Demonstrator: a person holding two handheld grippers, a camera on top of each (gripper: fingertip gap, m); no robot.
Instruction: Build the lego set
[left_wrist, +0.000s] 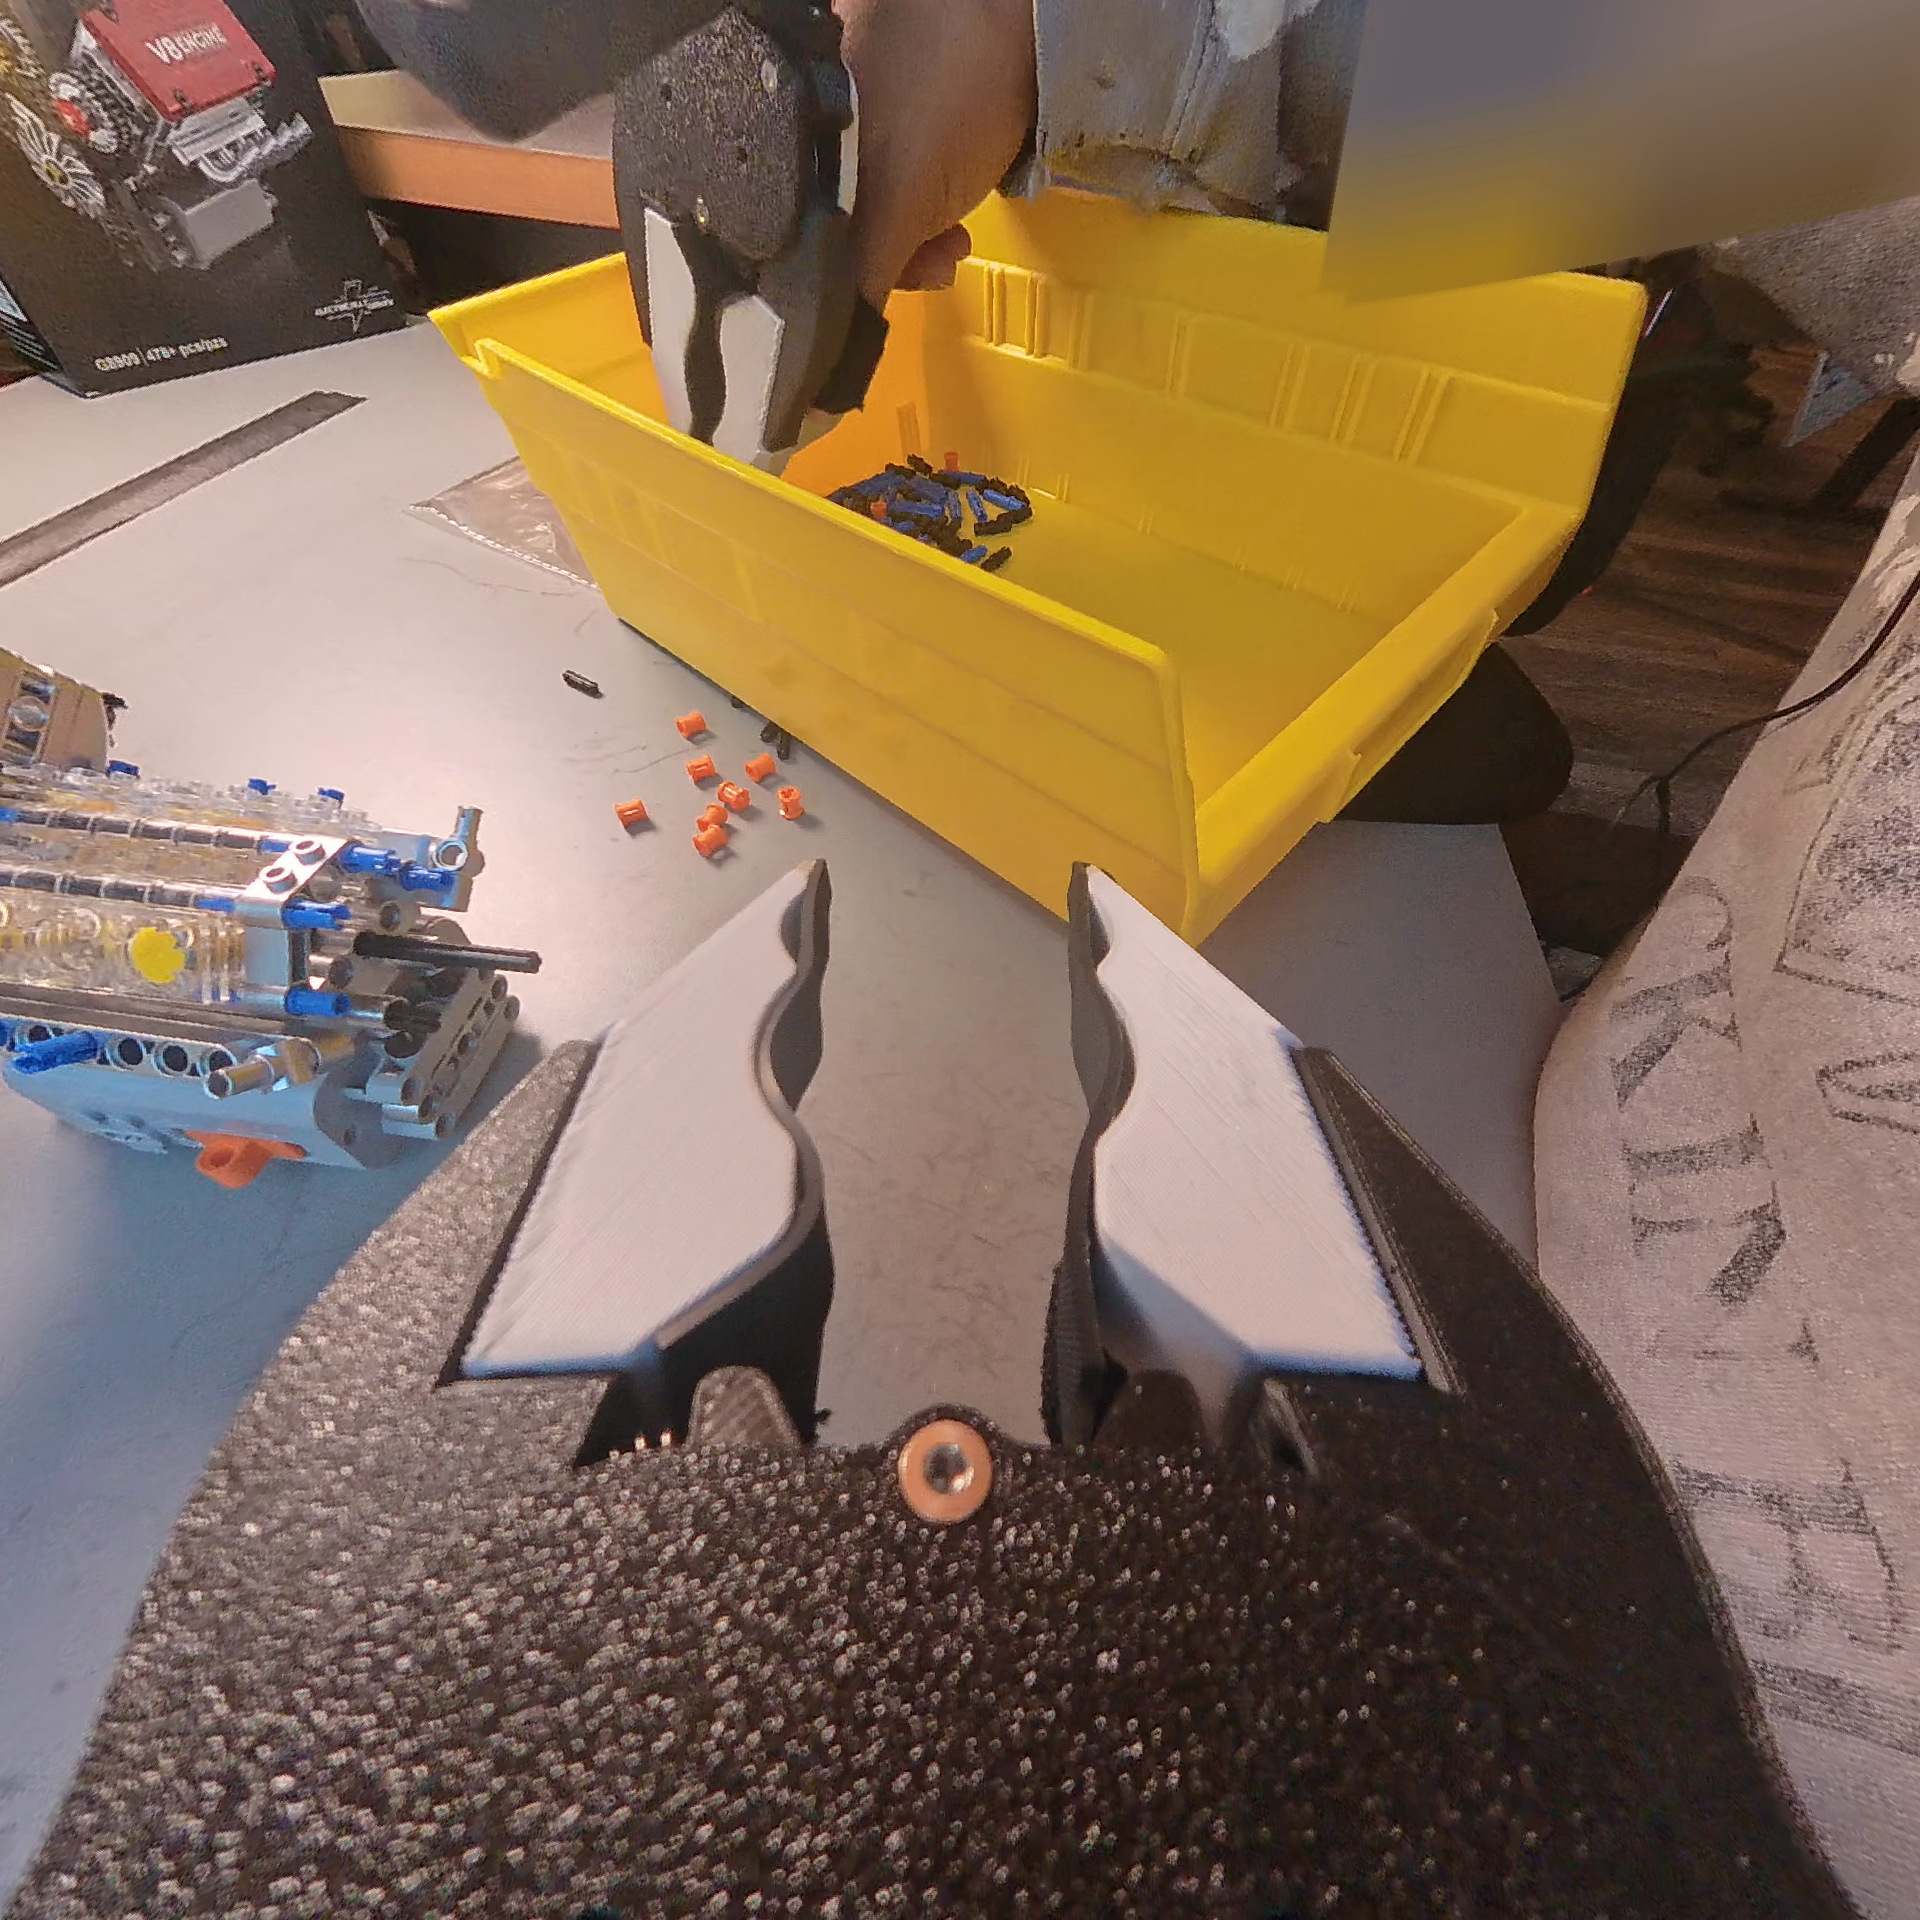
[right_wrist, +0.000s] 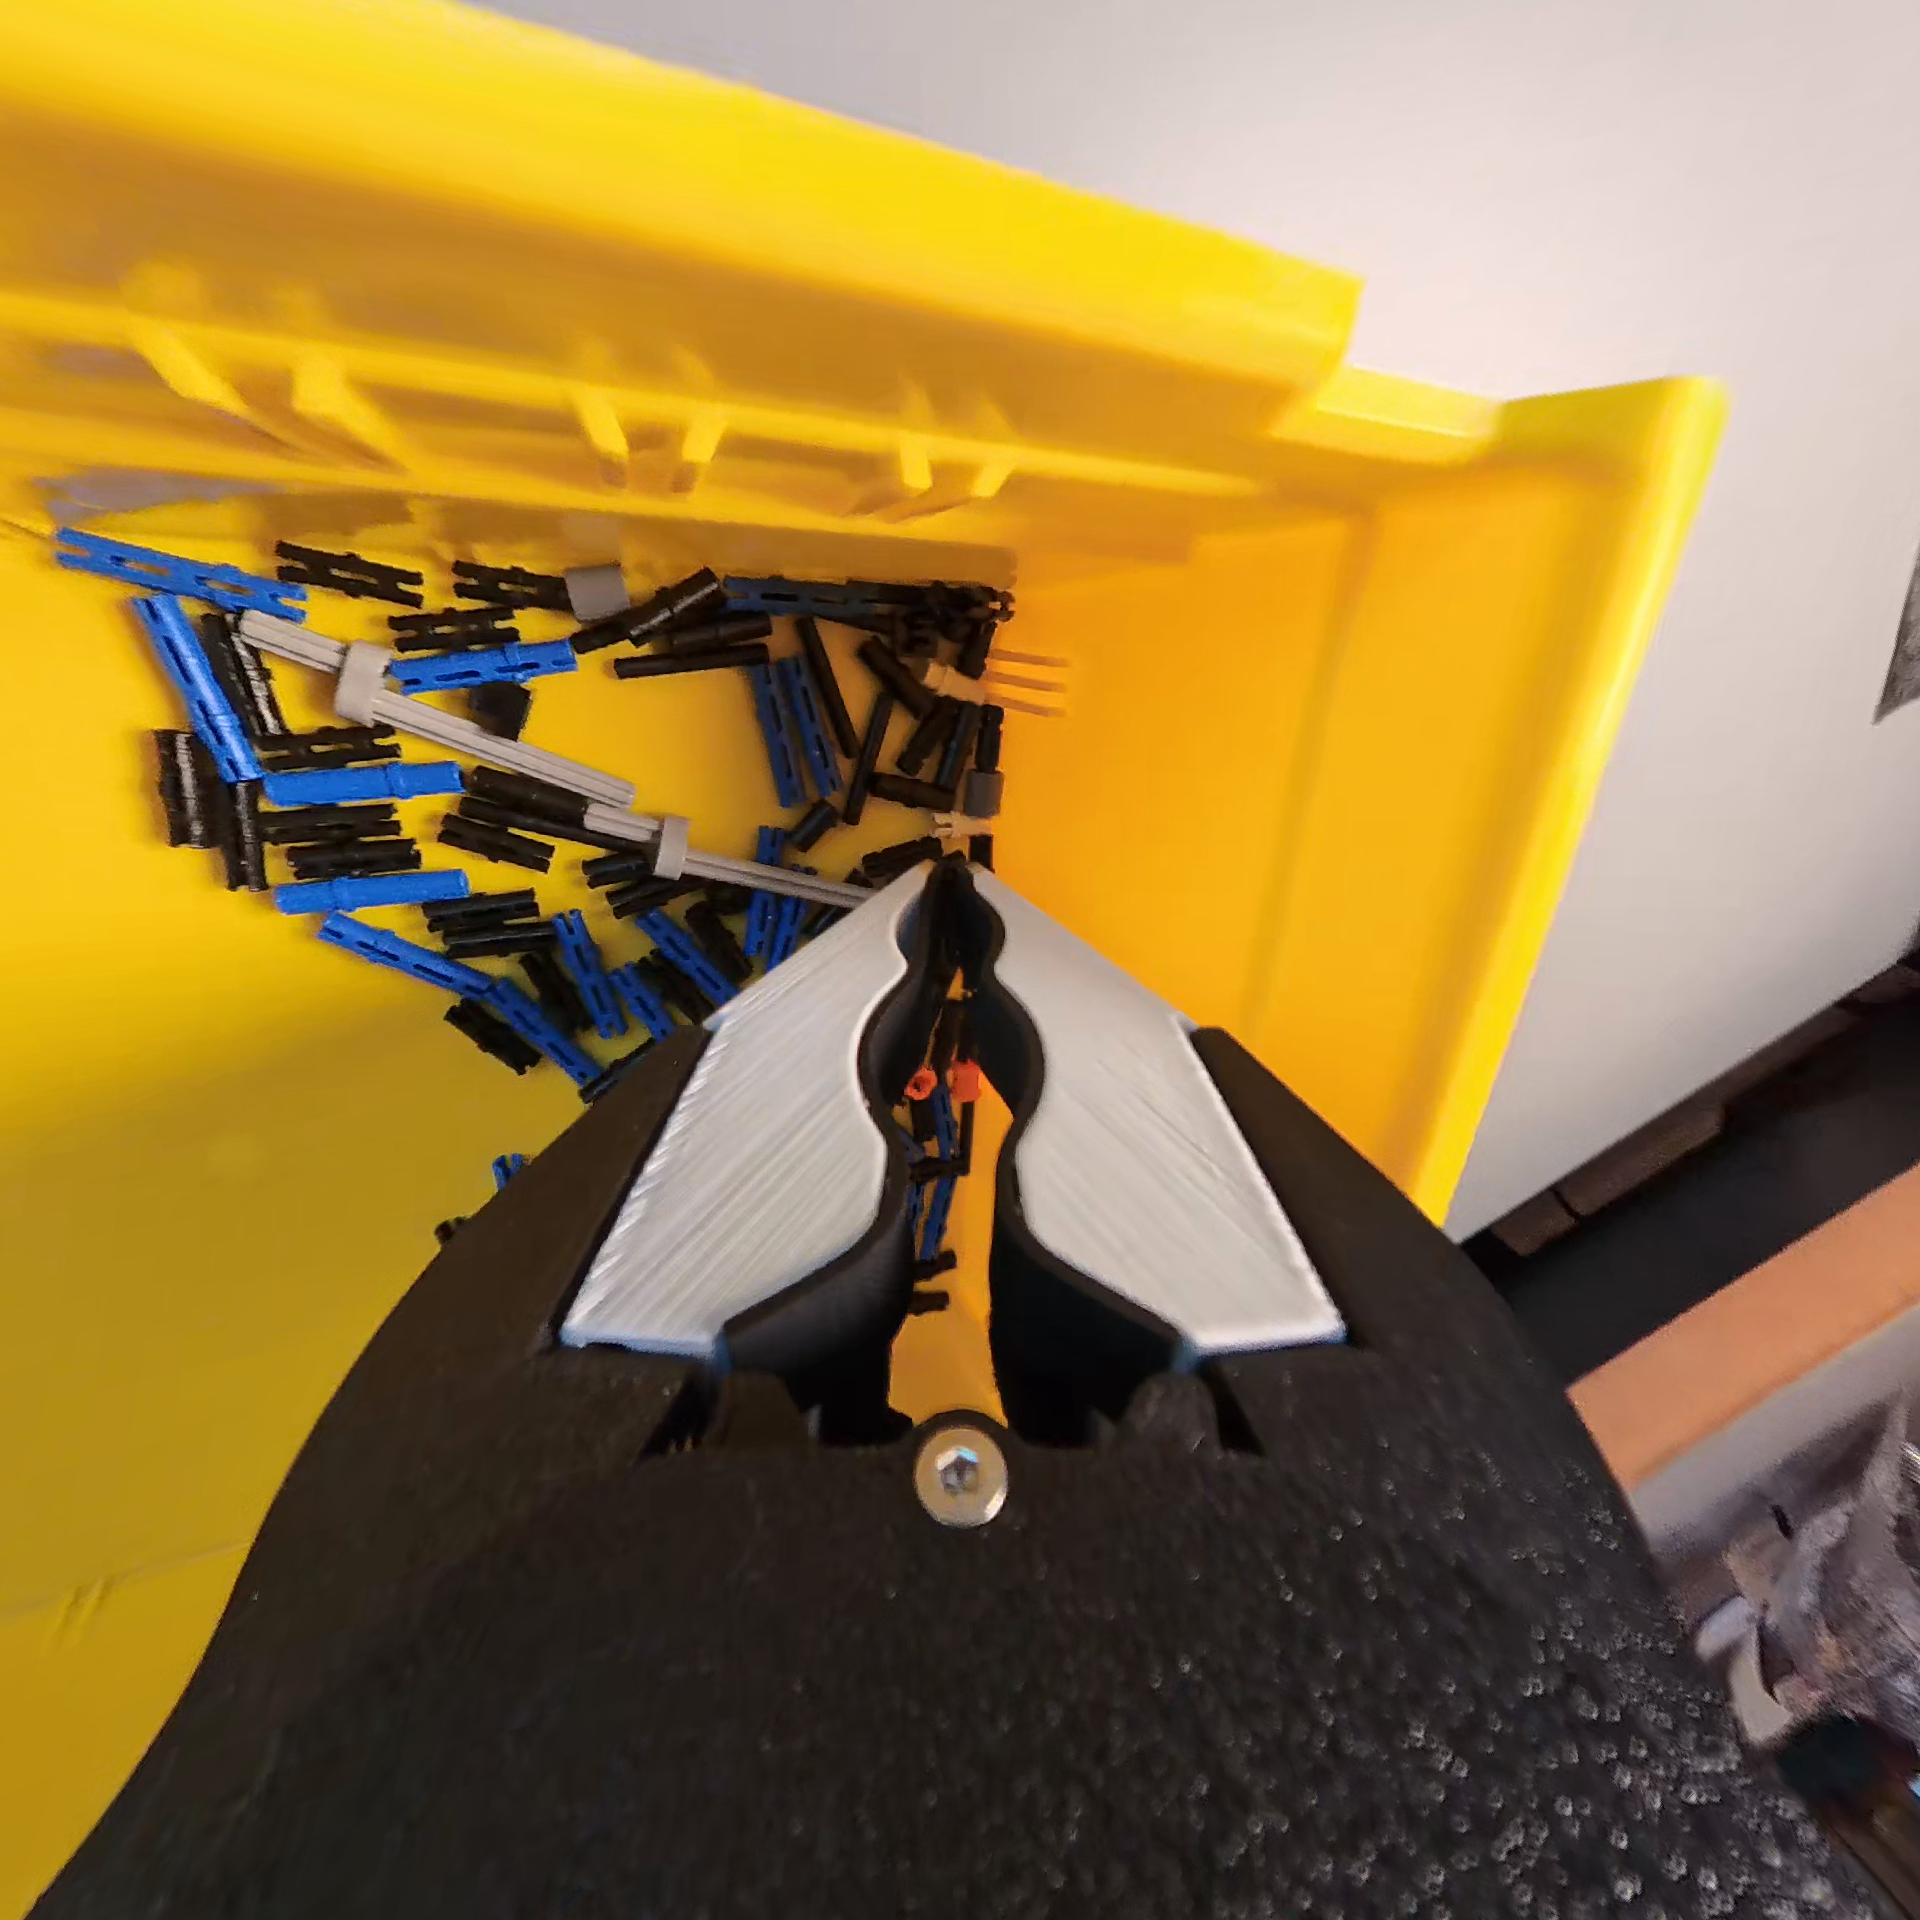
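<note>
The left gripper (left_wrist: 948, 883) hung over the grey table (left_wrist: 312, 644), its fingers wide apart and holding nothing, just short of the yellow bin's (left_wrist: 1039, 707) near corner. A scatter of orange bushes (left_wrist: 717, 790) lay on the table beside the bin, and a half-built model (left_wrist: 260, 987) sat off to the left, with a dark box (left_wrist: 177, 187) standing behind. The right gripper (right_wrist: 948, 883) was down inside the bin, tips pressed together among the pins (right_wrist: 499, 790), black and blue with grey axles (right_wrist: 468, 717) mixed in; whether the tips pinched a piece I could not tell.
</note>
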